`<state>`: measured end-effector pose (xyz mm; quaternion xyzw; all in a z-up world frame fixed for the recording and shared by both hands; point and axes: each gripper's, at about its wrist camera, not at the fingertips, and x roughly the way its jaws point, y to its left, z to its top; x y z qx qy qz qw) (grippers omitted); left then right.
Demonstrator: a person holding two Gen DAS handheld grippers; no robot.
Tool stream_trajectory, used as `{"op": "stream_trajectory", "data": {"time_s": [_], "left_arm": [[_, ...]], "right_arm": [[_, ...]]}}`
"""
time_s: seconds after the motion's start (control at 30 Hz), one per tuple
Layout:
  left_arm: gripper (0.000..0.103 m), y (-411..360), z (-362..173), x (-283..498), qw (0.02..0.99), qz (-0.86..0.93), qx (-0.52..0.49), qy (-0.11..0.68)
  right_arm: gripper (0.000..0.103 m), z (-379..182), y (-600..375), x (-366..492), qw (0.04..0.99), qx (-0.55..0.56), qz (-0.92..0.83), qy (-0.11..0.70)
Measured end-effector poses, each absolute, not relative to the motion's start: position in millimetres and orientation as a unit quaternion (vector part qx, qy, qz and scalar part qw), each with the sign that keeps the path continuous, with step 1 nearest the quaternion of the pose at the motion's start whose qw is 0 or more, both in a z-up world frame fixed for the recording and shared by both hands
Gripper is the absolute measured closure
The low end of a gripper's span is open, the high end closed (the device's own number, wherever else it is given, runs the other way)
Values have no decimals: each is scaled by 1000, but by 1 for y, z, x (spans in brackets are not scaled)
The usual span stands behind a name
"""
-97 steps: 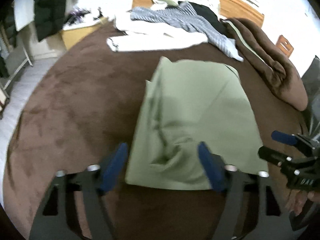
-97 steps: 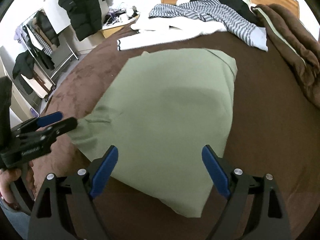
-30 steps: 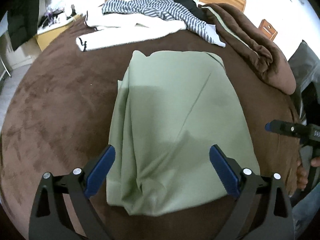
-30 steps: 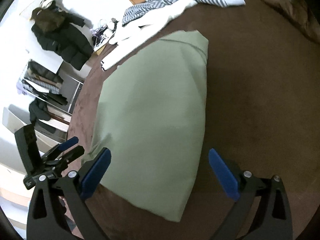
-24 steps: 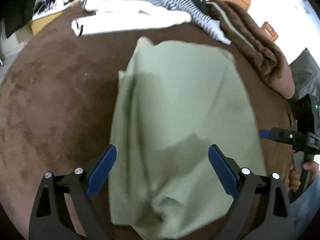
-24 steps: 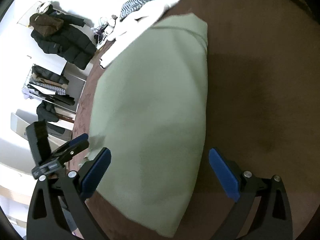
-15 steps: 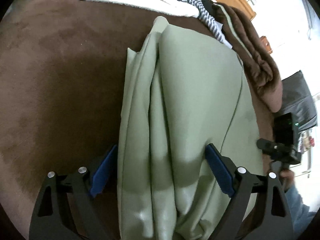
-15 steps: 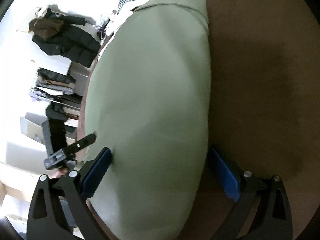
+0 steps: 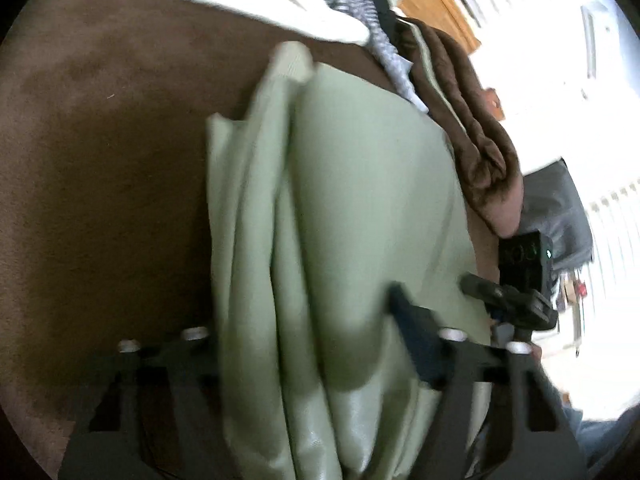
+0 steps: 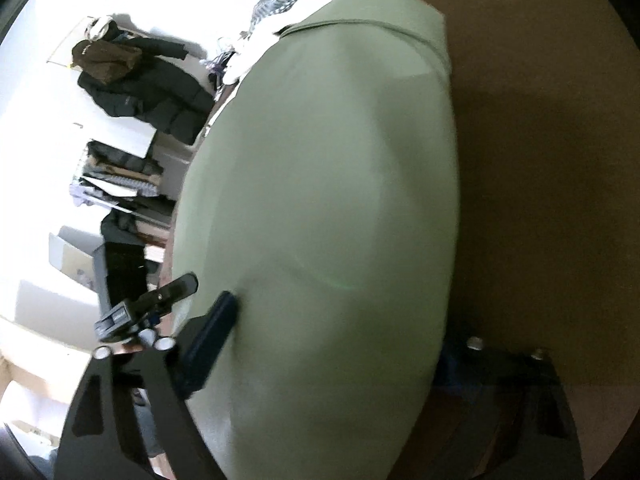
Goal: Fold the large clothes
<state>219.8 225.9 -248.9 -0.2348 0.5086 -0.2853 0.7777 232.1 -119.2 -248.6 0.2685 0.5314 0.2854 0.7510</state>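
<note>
Garment: the large sage-green folded cloth (image 9: pixel 352 216) lies on the brown plush bed cover (image 9: pixel 100 168), its near end running in under both of my tongs.
Left tongs (image 9: pixel 304 344): spread wide astride the cloth's near edge, where loose layers bunch into long ridges; the cloth passes between the fingers, but I cannot tell whether they pinch it yet.
Right tongs (image 10: pixel 332 344): also wide apart, straddling the smooth near end of the green cloth (image 10: pixel 328 200); the far finger is half hidden by fabric, so any grip is unclear.
Step in hand: I judge this to be taking the near edge, ready to fold it toward the far end.
Doing it well: gather every layer on the left side, not only the top ridge; close both tongs level with each other and lift evenly so the edge stays straight.
Left view only: the ridged, multi-layer side edge, the rolled brown blanket (image 9: pixel 472 136), the white and striped clothes (image 9: pixel 288 4) beyond, and my right tongs at the cloth's other corner.
Right view only: the smooth top face and its far hem, the dark coat (image 10: pixel 148 88) hanging on the wall, and my left tongs seen from the side.
</note>
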Motion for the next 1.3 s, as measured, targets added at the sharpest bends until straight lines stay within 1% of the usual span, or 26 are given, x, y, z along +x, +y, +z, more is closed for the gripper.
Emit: {"op": "stream_trajectory", "data": {"time_s": [0.03, 0.07, 0.1, 0.17, 0.2, 0.23, 0.27, 0.37, 0.47, 0.6, 0.77, 1.17, 1.3], "left_arm": [[57, 221, -245, 217, 785, -286, -219, 503], [63, 216, -242, 216, 792, -284, -205, 501], [69, 213, -237, 214, 799, -283, -195, 493], [75, 210, -229, 211, 809, -285, -185, 480], [76, 206, -223, 209, 816, -282, -179, 472], [76, 206, -222, 210, 818, -277, -178, 471], [76, 203, -219, 209, 821, -270, -176, 472], [77, 198, -212, 208, 831, -252, -152, 473], [81, 191, -198, 204, 842, -230, -132, 470], [85, 181, -175, 198, 851, -221, -118, 462], [85, 170, -142, 187, 859, -227, -96, 449], [85, 149, -56, 141, 881, -229, -77, 408], [85, 142, -48, 126, 880, -234, -83, 405]], "right_arm": [[28, -247, -120, 229, 757, 261, 280, 529], [32, -246, -121, 229, 761, 256, 277, 527], [34, -242, -120, 226, 769, 247, 273, 523], [44, -234, -118, 224, 781, 230, 273, 513], [48, -232, -117, 224, 784, 227, 276, 508], [56, -228, -118, 223, 784, 228, 283, 503], [61, -224, -118, 223, 783, 231, 287, 501], [68, -211, -113, 222, 788, 213, 292, 499], [72, -201, -105, 222, 792, 196, 295, 497], [74, -180, -99, 217, 800, 172, 300, 489], [75, -152, -102, 206, 811, 160, 308, 471], [76, -70, -134, 162, 837, 158, 315, 417], [76, -59, -148, 140, 844, 157, 309, 408]]}}
